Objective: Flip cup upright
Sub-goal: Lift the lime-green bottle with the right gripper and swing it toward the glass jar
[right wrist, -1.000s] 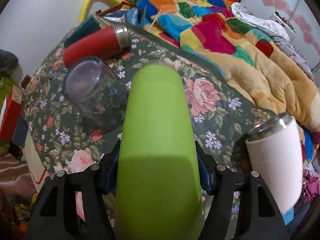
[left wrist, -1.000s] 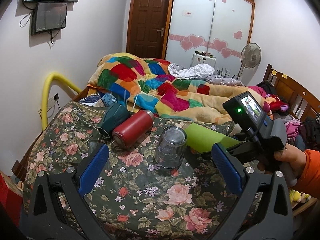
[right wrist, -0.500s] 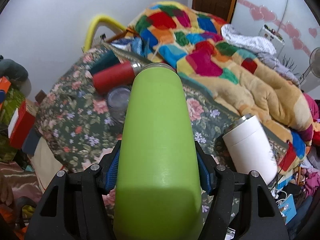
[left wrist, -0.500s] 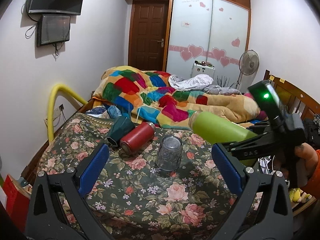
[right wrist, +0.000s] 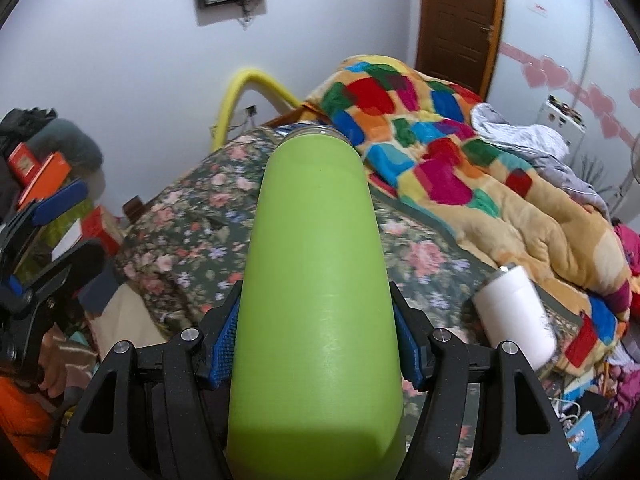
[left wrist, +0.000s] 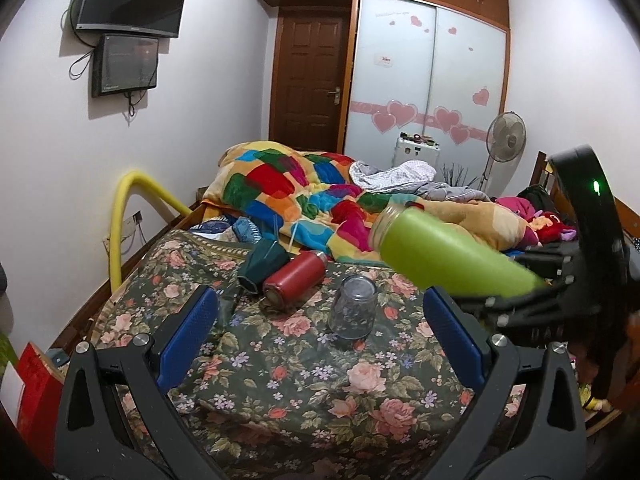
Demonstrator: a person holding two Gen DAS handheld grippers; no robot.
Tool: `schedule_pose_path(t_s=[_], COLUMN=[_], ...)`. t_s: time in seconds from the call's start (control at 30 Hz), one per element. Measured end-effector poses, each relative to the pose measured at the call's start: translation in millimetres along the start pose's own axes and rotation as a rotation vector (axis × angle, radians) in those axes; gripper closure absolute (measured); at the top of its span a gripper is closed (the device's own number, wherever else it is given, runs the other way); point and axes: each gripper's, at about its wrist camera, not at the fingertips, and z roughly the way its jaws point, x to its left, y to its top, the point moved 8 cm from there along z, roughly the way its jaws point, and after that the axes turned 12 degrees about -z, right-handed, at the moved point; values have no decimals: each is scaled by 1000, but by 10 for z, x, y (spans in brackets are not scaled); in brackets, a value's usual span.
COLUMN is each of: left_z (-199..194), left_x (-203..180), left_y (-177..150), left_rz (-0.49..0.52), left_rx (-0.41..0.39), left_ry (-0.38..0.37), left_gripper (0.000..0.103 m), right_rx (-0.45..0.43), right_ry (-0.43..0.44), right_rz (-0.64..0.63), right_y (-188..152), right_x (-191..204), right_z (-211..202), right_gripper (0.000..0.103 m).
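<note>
bedspread [left wrist: 280,380] is lying under everything. we are carrying the green cup [right wrist: 316,264] aloft, mid-flip; next we are judging it needs tipping mouth-up and setting down. right gripper [right wrist: 316,344] is clamping it, mouth toward 12 o'clock. left gripper [left wrist: 320,336] is hanging released, cup at its 2 o'clock.

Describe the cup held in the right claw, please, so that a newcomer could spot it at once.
Above the floral bedspread, the right claw grips a lime-green cup, tilted with its metal rim forward. Unlike the red bottle and clear glass below, it is off the bed.
</note>
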Motion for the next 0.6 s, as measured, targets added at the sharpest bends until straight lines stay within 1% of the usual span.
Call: schedule_pose_path(t_s=[0.13,0.2,0.3,0.47,0.6], left_z=[39,72,149,349,531], left_x=[123,167,224,286,314], left_y=[-26,-58,-112,-226,-347], left_rz=[-7,-8,-12,-17,-26], left_rx=[16,26,48,98,150], left_ry=[26,36,47,57,55], left_gripper=[0,0,0,0,0], right_rx=[22,55,109,163,207], right_ry=[42,72,96,80,91], right_rz=[-28,-38,-53,-99,-80], right_y=[-81,-163,-311,-535,-659], right_x=[195,282,373,424,366], right_z=[230,440,727,1082,1261], right_gripper=[41,41,41,41,41])
